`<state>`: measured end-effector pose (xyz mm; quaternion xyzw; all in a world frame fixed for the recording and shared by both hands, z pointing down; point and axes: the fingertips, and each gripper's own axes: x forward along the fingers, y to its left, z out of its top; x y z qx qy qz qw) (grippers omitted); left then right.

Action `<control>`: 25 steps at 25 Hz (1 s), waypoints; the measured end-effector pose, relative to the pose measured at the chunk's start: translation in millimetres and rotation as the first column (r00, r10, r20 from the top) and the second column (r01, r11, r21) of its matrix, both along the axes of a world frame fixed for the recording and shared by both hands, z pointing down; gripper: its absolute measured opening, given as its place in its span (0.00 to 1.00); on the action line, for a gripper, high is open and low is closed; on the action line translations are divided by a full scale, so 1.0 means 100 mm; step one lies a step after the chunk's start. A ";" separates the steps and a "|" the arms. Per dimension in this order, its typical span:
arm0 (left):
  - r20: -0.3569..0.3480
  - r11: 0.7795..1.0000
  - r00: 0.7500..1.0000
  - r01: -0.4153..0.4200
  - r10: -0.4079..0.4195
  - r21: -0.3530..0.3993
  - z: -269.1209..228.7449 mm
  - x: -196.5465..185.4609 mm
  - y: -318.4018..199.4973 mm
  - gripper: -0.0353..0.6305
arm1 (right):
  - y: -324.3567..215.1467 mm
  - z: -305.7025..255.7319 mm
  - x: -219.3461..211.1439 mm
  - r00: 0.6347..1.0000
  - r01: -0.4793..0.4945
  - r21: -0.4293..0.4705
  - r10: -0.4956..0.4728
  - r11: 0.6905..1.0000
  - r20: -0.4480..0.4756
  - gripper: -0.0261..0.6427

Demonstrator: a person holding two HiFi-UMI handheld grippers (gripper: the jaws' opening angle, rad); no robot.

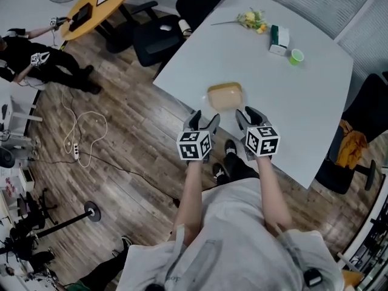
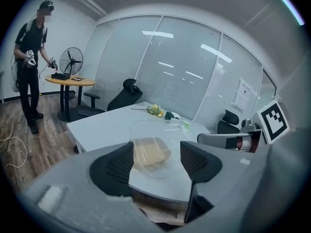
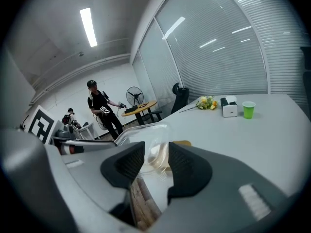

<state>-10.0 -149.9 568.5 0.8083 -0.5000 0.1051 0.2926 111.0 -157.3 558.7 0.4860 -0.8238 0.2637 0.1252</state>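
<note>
I am looking down at a white table that is filling the upper right of the head view. A clear food box with something yellow inside is sitting at the table's near edge, in the middle of the frame. It is lying that close to the edge, so both tools are reaching it easily from where the person is standing.

I am holding the left gripper just below the box, to its left. In the left gripper view its jaws are standing wide apart with nothing between them, and the left gripper is pointing straight at the box just past its tips. The wide gap is leaving room for the box.

The right gripper is sitting at the box's lower right corner. In the right gripper view the box's clear lid is tilting up, and its edge is running between the jaws of the right gripper. The jaws are standing closer together here, but a gap is showing. I think they are not squeezing the lid, though clear plastic is hard to see.

Flowers, a small carton and a green cup are sitting well apart from the box, at the top of the frame. Another person is standing at the upper left.
</note>
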 end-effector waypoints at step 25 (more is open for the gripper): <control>0.034 0.993 0.998 0.055 -0.059 0.105 -0.22 0.01 0.38 0.31 | 0.39 -0.15 0.16 0.998 -0.060 0.068 0.062 0.996 -0.030 0.24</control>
